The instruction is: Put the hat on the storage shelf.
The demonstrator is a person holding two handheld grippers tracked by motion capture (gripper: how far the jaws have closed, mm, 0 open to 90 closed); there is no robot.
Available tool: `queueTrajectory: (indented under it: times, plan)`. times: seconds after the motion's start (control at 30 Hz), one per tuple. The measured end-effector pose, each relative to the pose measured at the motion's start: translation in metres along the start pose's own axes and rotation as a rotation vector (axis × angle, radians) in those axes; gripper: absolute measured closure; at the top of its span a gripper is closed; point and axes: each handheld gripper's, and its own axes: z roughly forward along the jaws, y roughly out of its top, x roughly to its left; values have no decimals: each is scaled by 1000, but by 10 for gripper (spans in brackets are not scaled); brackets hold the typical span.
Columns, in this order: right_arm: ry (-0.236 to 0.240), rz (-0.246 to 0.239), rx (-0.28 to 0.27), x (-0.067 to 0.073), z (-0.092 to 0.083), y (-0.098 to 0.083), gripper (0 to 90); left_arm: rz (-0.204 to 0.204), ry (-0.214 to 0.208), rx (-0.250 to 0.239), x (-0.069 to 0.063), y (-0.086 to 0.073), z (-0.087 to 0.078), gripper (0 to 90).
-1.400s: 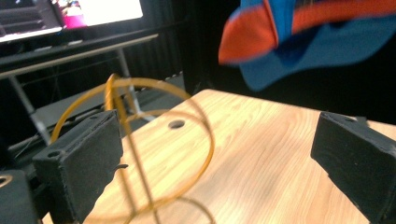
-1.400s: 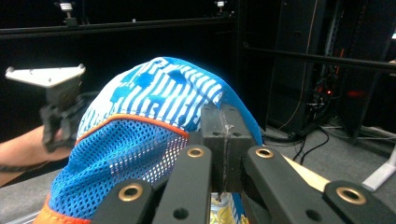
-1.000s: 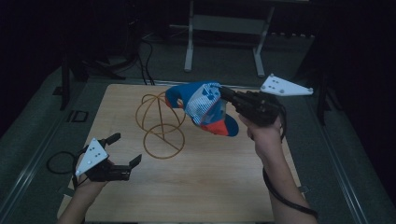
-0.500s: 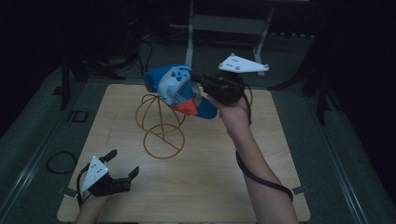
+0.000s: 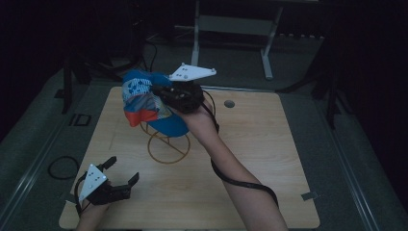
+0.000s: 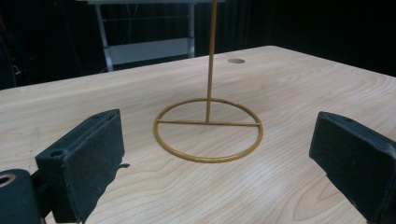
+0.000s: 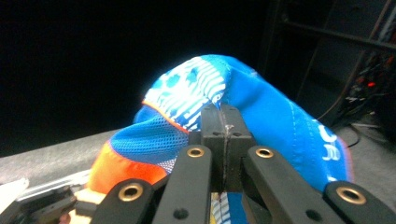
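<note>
A blue cap (image 5: 144, 103) with white print and an orange edge hangs above the gold wire stand (image 5: 168, 147) at the back left of the wooden table (image 5: 269, 159). My right gripper (image 5: 156, 91) is shut on the cap's fabric. In the right gripper view the jaws (image 7: 225, 126) are pressed together on the cap (image 7: 280, 116). My left gripper (image 5: 123, 168) rests low near the table's front left corner, open and holding nothing. In the left gripper view its jaws (image 6: 219, 161) frame the stand's ring base and upright rod (image 6: 208, 128). The stand's top is hidden by the cap.
A small round hole (image 5: 229, 103) sits in the tabletop to the right of the stand. A grey metal frame (image 5: 231, 24) stands behind the table. A dark cable loop (image 5: 62, 167) lies on the floor to the left. The surroundings are dark.
My right gripper has carried the cap leftward along the back of the table to above the stand. My left gripper has sunk toward the front left corner, still open.
</note>
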Motion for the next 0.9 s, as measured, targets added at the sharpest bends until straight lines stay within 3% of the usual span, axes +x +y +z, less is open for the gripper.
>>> queueTrajectory:
  times: [0.33, 0.57, 0.9]
  plan:
    - [79, 67, 49, -4, 15, -24, 900, -22, -15, 16, 2, -4, 2, 38]
    - [88, 72, 76, -2, 17, -37, 900, -31, -15, 7, 3, -3, 1, 38]
    - [95, 83, 86, 0, 6, -54, 899, -47, -19, 9, 6, -5, 1, 40]
